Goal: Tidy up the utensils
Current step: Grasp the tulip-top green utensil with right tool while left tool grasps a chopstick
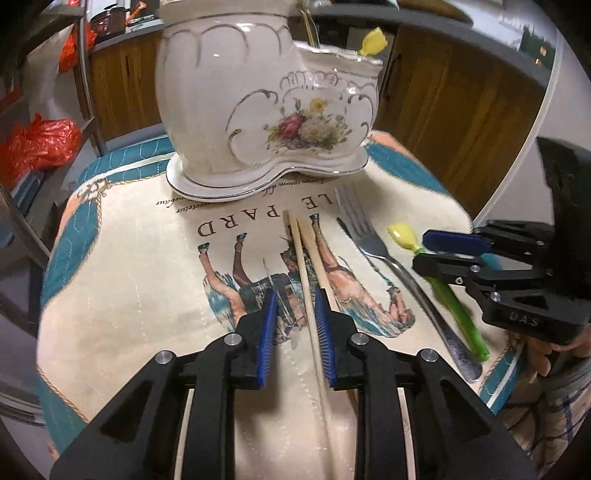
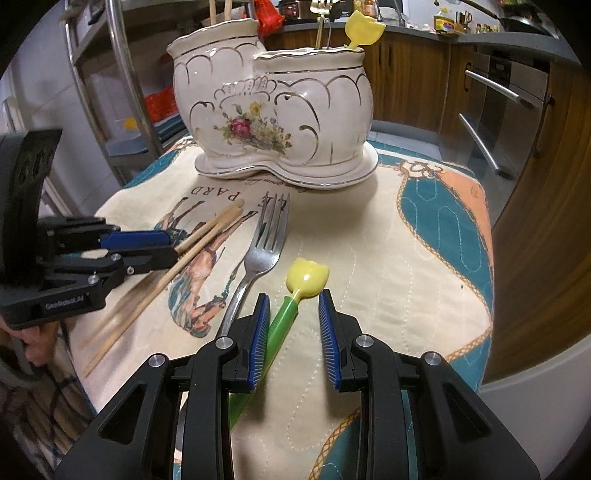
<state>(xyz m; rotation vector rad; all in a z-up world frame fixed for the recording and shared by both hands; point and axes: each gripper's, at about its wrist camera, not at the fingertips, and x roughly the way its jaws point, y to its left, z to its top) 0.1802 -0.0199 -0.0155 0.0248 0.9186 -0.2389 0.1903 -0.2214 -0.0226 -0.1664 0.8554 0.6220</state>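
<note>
A white flowered ceramic utensil holder with two compartments stands at the back of the printed cloth. It holds chopsticks, a fork and a yellow tulip utensil. On the cloth lie two wooden chopsticks, a metal fork and a tulip-shaped utensil with yellow head and green handle. My left gripper is open, its jaws on either side of the chopsticks. My right gripper is open, low over the green handle.
The cloth covers a small table with edges close on all sides. Wooden cabinets and an oven stand behind. Red plastic bags sit on a metal rack at the left.
</note>
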